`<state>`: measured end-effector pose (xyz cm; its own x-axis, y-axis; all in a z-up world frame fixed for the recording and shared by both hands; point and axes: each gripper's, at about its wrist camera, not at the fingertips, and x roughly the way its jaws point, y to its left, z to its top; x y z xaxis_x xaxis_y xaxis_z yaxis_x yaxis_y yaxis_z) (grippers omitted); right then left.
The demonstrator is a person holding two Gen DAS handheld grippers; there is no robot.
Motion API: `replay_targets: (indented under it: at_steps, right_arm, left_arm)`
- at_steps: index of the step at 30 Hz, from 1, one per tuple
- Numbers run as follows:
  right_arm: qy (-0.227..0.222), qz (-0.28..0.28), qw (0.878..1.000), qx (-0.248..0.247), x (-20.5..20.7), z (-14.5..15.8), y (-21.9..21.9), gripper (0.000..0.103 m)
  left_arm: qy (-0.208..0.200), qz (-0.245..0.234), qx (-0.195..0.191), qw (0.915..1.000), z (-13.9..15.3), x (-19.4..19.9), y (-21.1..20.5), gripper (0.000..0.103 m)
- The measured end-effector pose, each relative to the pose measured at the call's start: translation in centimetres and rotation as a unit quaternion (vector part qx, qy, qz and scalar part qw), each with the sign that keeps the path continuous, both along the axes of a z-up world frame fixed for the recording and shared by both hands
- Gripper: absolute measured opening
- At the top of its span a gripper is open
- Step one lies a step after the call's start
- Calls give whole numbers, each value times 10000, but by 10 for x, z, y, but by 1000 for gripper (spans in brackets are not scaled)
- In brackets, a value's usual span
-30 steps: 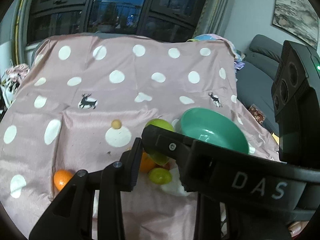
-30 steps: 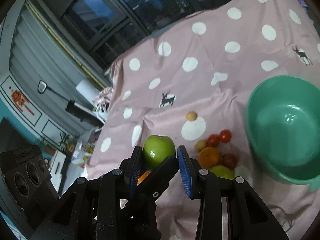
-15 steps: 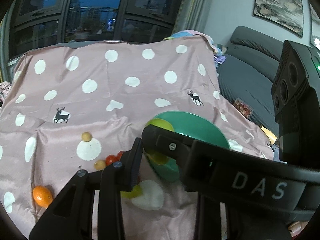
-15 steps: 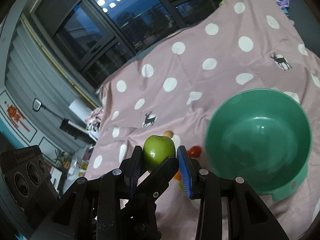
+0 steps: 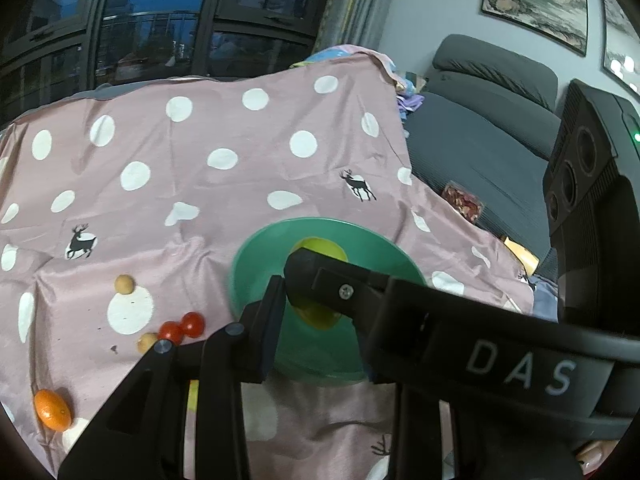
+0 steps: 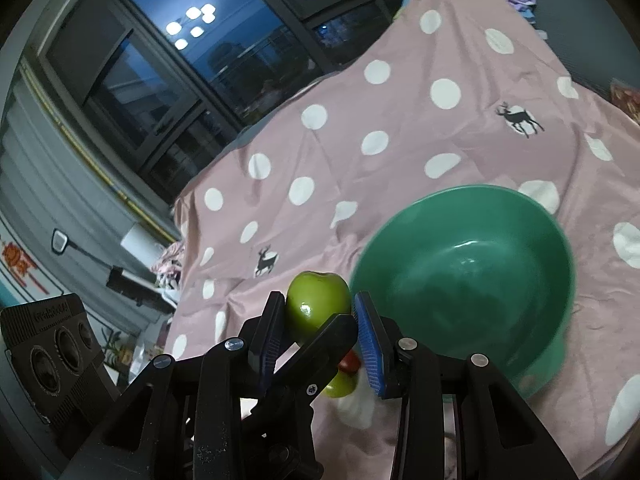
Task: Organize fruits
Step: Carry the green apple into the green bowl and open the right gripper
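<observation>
My right gripper (image 6: 320, 312) is shut on a green apple (image 6: 318, 306) and holds it above the cloth, just left of the empty green bowl (image 6: 464, 280). In the left wrist view the same apple (image 5: 318, 248) shows over the green bowl (image 5: 256, 256), partly hidden by the right gripper's dark body crossing the frame. Of my left gripper only the left finger (image 5: 268, 328) shows, so its state is unclear. Loose fruit lies on the pink dotted cloth: two red tomatoes (image 5: 182, 327), an orange (image 5: 52, 410), small yellow fruits (image 5: 124, 283).
A second green fruit (image 6: 340, 384) and a red one (image 6: 350, 362) lie under my right gripper. A grey sofa (image 5: 480, 148) stands right of the table. Dark windows are behind. The cloth (image 5: 200, 200) hangs over the table's far edge.
My right gripper has carried the green apple to the right, from over the fruit pile to the bowl's left rim. The left wrist view has swung right too.
</observation>
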<state>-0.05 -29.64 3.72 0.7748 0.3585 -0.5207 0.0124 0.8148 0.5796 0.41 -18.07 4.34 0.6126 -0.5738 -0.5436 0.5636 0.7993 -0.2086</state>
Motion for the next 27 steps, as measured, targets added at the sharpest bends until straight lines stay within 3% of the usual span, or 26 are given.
replay_targets:
  at_steps: [27]
  right_arm:
    - [706, -774, 9945, -42, 5, -33, -53, 40]
  left_arm:
    - [743, -781, -120, 9941, -38, 30, -57, 33]
